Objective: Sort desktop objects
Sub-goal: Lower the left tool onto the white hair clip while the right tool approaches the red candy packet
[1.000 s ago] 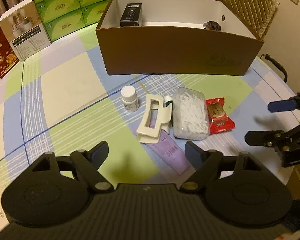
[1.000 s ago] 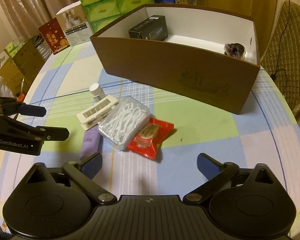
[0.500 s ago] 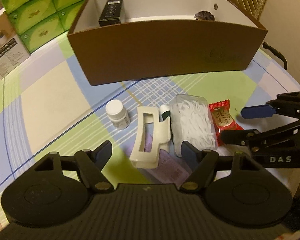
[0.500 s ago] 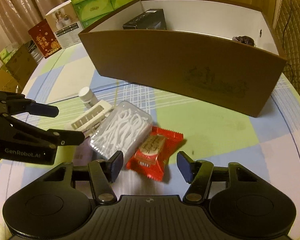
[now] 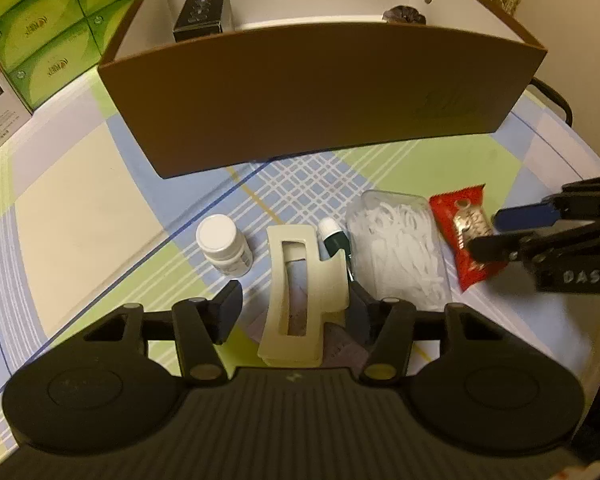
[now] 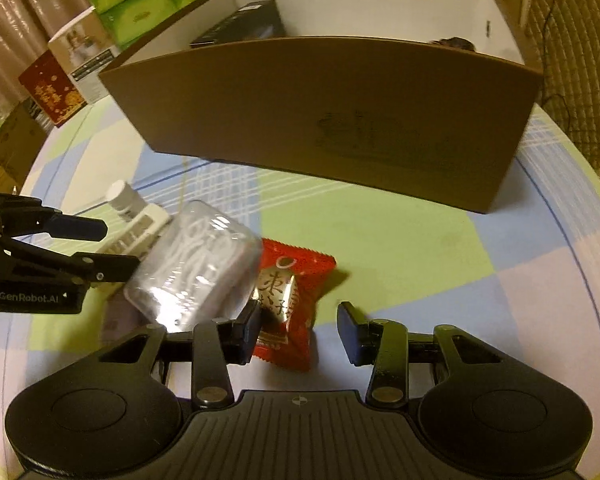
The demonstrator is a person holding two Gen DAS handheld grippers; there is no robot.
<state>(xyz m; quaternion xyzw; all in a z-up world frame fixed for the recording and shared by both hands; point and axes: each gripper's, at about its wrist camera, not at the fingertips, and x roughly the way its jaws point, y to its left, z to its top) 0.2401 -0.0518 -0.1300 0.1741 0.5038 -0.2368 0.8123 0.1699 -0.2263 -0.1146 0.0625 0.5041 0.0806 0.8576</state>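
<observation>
The cream hair claw clip (image 5: 296, 292) lies low in the centre of the left wrist view, on top of a purple tube (image 5: 346, 346), with the left gripper (image 5: 296, 306) straddling it. Its jaws are closing; the right pad seems at the clip's edge, the left pad stands apart, so no grip yet. The red snack packet (image 6: 290, 304) sits low in the centre of the right wrist view, between the fingers of the right gripper (image 6: 298, 330), whose jaws are closing too; the left pad looks to be touching the wrapper, the right pad is clear of it.

Both hands appear to be at the pick-up step: 2 items being seized at once. Next, each needs to finish its squeeze, lift straight up, and carry over the near wall of the brown box (image 5: 320, 96) at the top of the frame.

Beside them lie the clear box of floss picks (image 5: 398, 248), a white pill bottle (image 5: 224, 250) and a small green-capped tube (image 5: 334, 238), all on the checked tablecloth (image 5: 80, 208).
</observation>
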